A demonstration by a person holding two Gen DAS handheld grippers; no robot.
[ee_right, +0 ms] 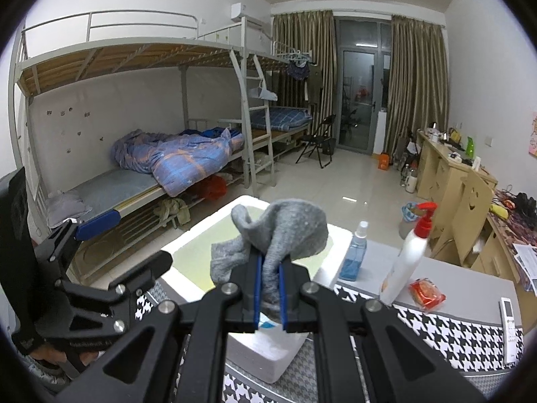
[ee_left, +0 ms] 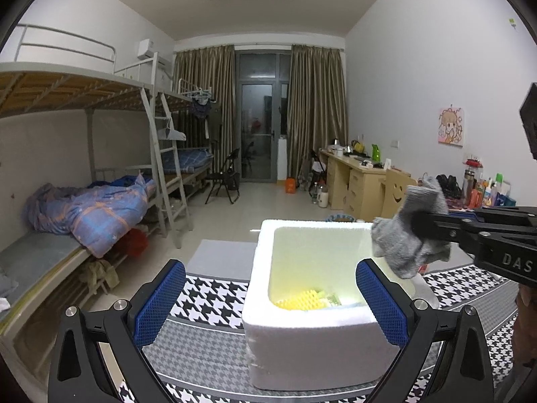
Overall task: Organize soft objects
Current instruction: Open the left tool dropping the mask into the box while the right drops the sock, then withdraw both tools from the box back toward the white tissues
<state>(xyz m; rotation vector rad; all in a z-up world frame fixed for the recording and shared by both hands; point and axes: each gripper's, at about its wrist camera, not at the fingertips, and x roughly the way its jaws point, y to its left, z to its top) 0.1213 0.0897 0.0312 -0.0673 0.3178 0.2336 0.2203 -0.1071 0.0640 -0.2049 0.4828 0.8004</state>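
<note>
The right gripper [ee_right: 267,277] is clamped on a grey sock [ee_right: 282,231], whose bunched cloth spills above the blue pads and hangs over the white foam box [ee_right: 268,352]. From the left wrist, the same sock [ee_left: 411,231] shows at the box's far right corner, above the rim, pinched by the right gripper [ee_left: 423,226] reaching in from the right edge. The left gripper [ee_left: 270,297] stands wide open with nothing between its blue pads [ee_left: 381,304], the near wall of the box [ee_left: 312,346] between them. Only the left view looks into the box, where a yellow ribbed thing [ee_left: 300,300] lies at the bottom with some pale items beside it. Only the right view shows what stands right of the box on the table [ee_right: 470,282]: a blue spray bottle [ee_right: 354,252], a white pump bottle [ee_right: 409,255], a red packet [ee_right: 426,294] and a white remote [ee_right: 510,329] on the houndstooth cloth [ee_right: 446,325].
</note>
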